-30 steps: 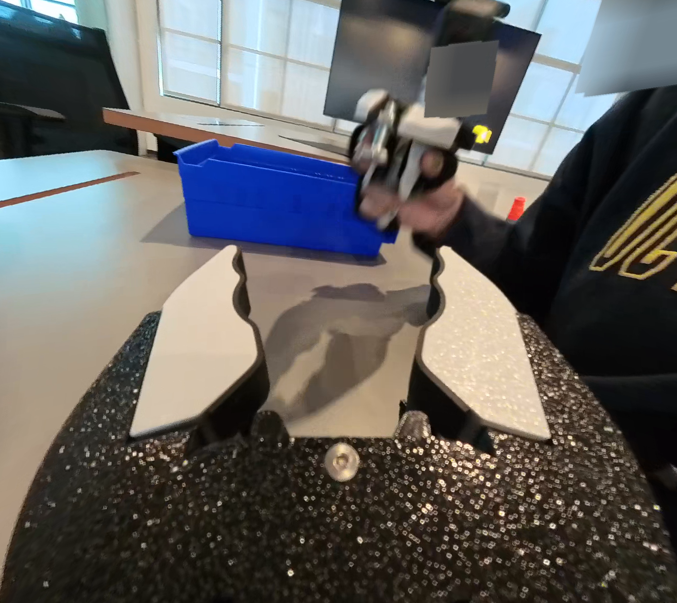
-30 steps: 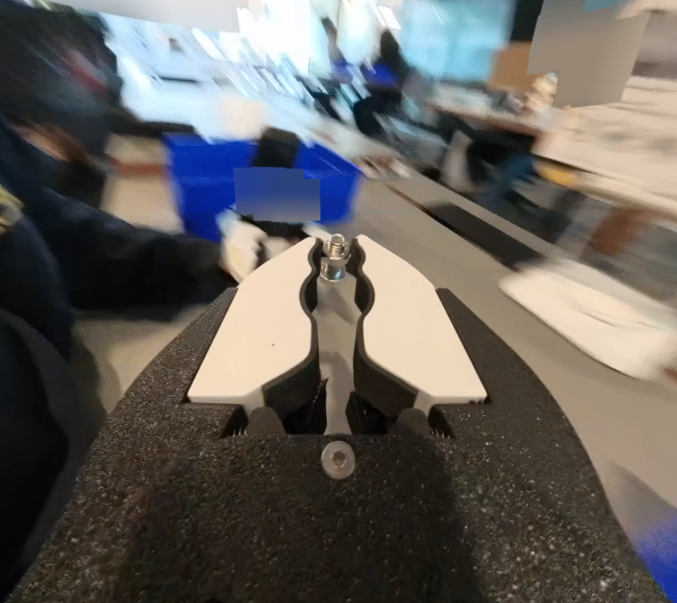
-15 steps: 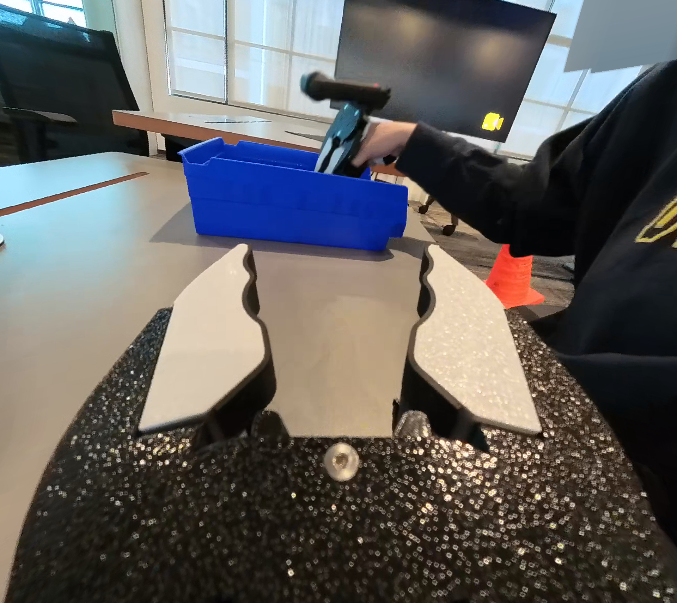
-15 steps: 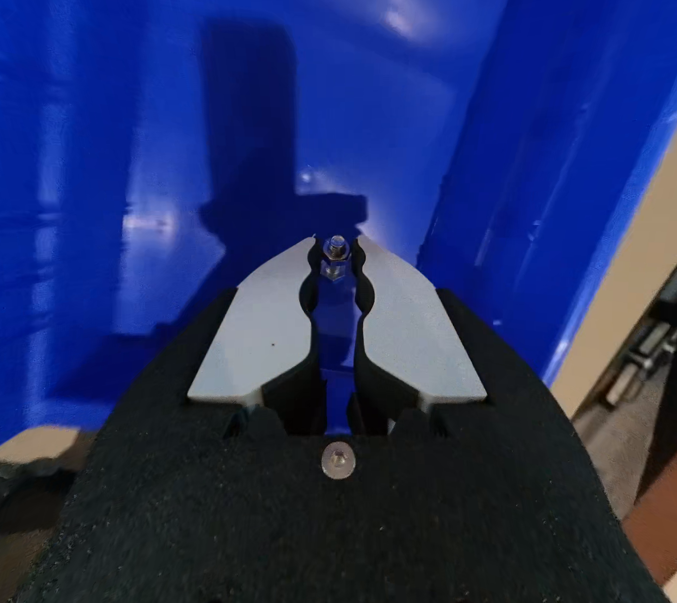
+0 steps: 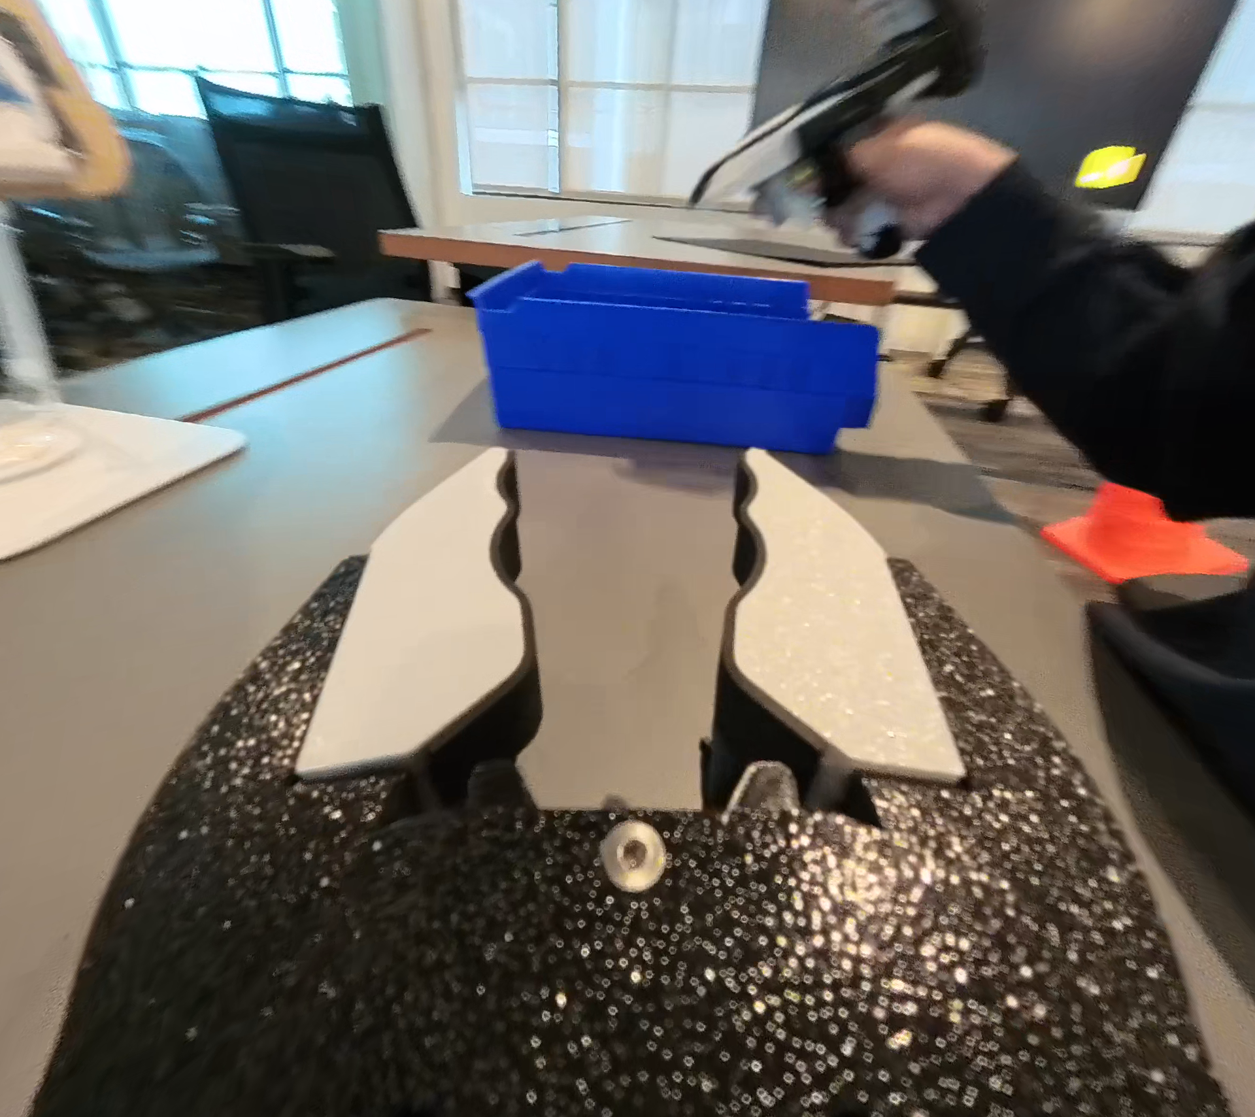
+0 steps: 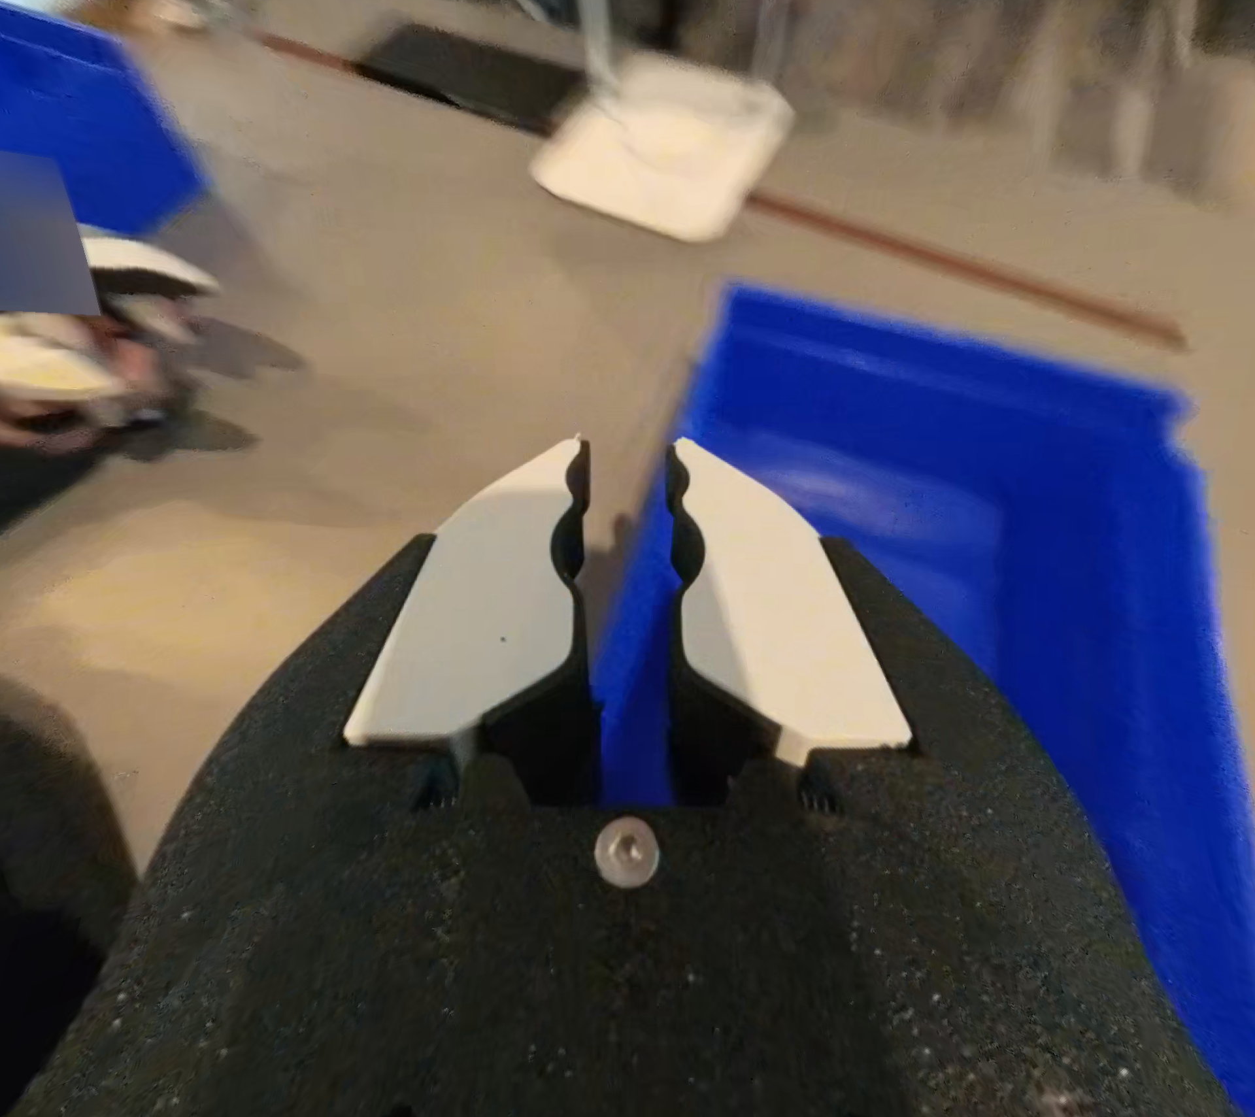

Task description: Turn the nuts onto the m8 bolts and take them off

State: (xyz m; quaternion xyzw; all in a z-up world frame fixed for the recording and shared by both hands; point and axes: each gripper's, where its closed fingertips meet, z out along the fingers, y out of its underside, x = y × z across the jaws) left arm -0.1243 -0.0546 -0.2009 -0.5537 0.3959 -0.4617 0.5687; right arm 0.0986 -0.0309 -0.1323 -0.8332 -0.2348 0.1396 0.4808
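My left gripper [image 5: 625, 463] is open and empty. It hangs low over the grey table [image 5: 271, 507] and points at a blue bin [image 5: 679, 378]. My right gripper [image 6: 628, 447] is open with a narrow gap, and nothing sits between its pads. It is above the near wall of the blue bin [image 6: 917, 398]. In the left wrist view the right gripper [image 5: 781, 147] is blurred, raised above the bin's right end in a person's hand. No bolt or nut shows in either view. The left gripper [image 6: 115, 297] shows blurred at the left edge of the right wrist view.
A white stand base [image 5: 102, 473] sits on the table to the left and also shows in the right wrist view [image 6: 665, 168]. An orange cone [image 5: 1141, 541] stands on the floor at the right. A dark sleeve [image 5: 1120, 337] reaches in from the right. Another blue shape [image 6: 81, 134] sits far left.
The right gripper held a bolt with a nut inside the blue bin; now its pads have parted, the bolt is gone, and it has lifted out. The left jaws have narrowed.
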